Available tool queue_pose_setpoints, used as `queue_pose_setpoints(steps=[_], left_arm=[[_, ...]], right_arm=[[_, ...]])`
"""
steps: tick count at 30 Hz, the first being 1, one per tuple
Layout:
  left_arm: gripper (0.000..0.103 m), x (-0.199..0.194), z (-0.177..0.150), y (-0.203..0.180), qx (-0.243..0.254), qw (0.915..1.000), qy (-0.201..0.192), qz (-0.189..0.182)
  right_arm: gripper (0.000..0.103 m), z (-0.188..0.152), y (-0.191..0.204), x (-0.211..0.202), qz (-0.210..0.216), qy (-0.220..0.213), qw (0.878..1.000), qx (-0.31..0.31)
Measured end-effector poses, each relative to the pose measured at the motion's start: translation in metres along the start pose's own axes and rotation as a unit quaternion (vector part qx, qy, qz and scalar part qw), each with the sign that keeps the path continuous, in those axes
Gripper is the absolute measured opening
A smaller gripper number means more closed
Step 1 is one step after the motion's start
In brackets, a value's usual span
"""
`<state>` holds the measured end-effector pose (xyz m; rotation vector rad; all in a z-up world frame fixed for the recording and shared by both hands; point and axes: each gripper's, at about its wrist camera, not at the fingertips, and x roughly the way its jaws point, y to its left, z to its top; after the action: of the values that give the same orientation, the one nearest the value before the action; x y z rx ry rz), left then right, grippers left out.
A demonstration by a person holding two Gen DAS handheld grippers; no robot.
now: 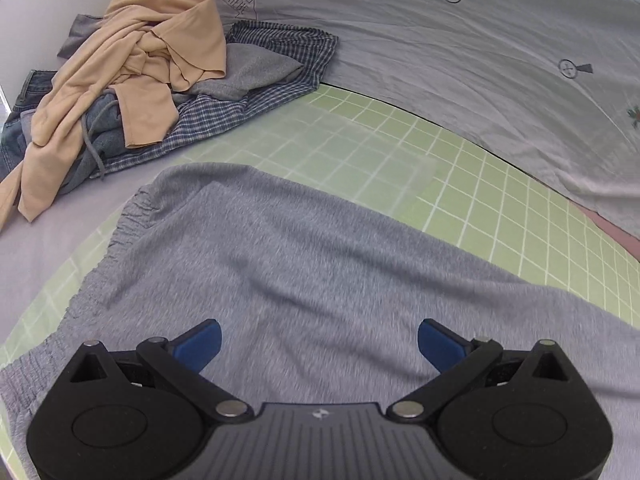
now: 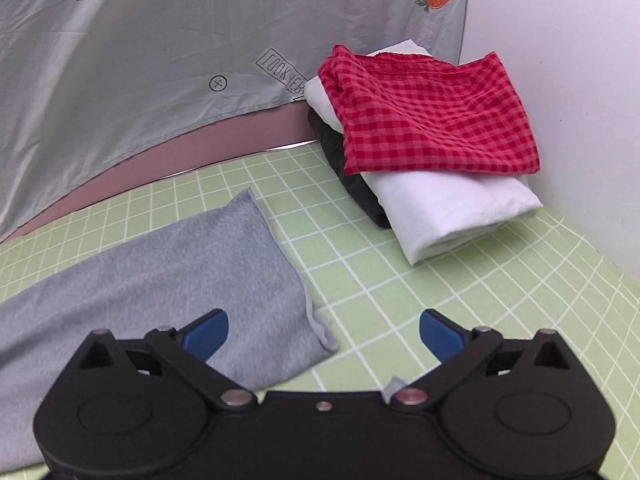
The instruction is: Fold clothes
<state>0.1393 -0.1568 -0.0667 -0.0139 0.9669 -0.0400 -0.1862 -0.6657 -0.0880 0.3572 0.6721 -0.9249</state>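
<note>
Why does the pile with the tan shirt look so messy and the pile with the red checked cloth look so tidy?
The tan shirt pile is crumpled, its clothes tangled and sprawling; the red checked pile is folded flat and stacked squarely. The tan pile holds tan, grey, jeans and blue plaid; the red one holds red, white and dark pieces. Both are heaps of clothes.

One grey sweatpants (image 1: 304, 264) lay flat. Unfolded heap at 10 o'clock held about five garments (image 1: 132, 92). Folded stack at 1 o'clock held three items (image 2: 432, 152). Two grippers, both spread wide.
</note>
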Motion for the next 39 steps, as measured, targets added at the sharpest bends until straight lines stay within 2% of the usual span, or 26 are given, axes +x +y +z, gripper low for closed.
queue_pose_setpoints(steps=[3, 9, 20, 26, 30, 34, 39], left_arm=[[0.103, -0.024, -0.032, 0.007, 0.019, 0.9998, 0.000, -0.003], [0.103, -0.055, -0.088, 0.032, 0.008, 0.9997, 0.021, -0.003], [0.103, -0.091, -0.157, 0.054, 0.003, 0.9993, 0.038, 0.007], [0.103, -0.103, -0.175, 0.055, 0.005, 0.9991, 0.042, 0.004], [0.103, -0.105, -0.179, 0.061, 0.003, 0.9990, 0.044, 0.011], [0.103, -0.102, -0.176, 0.078, -0.012, 0.9986, 0.046, 0.022], [0.103, -0.091, -0.166, 0.110, -0.058, 0.9967, 0.051, 0.024]], right_arm=[[0.103, -0.025, -0.014, -0.028, 0.014, -0.003, 1.000, -0.001], [0.103, -0.073, -0.053, -0.069, 0.020, 0.003, 0.999, 0.047], [0.103, -0.142, -0.101, -0.096, -0.003, 0.059, 0.995, 0.075], [0.103, -0.161, -0.103, -0.097, 0.025, 0.082, 0.992, 0.095], [0.103, -0.168, -0.090, -0.095, 0.032, 0.095, 0.991, 0.094], [0.103, -0.173, -0.076, -0.096, 0.023, 0.098, 0.991, 0.084], [0.103, -0.172, -0.064, -0.097, 0.024, 0.102, 0.991, 0.088]])
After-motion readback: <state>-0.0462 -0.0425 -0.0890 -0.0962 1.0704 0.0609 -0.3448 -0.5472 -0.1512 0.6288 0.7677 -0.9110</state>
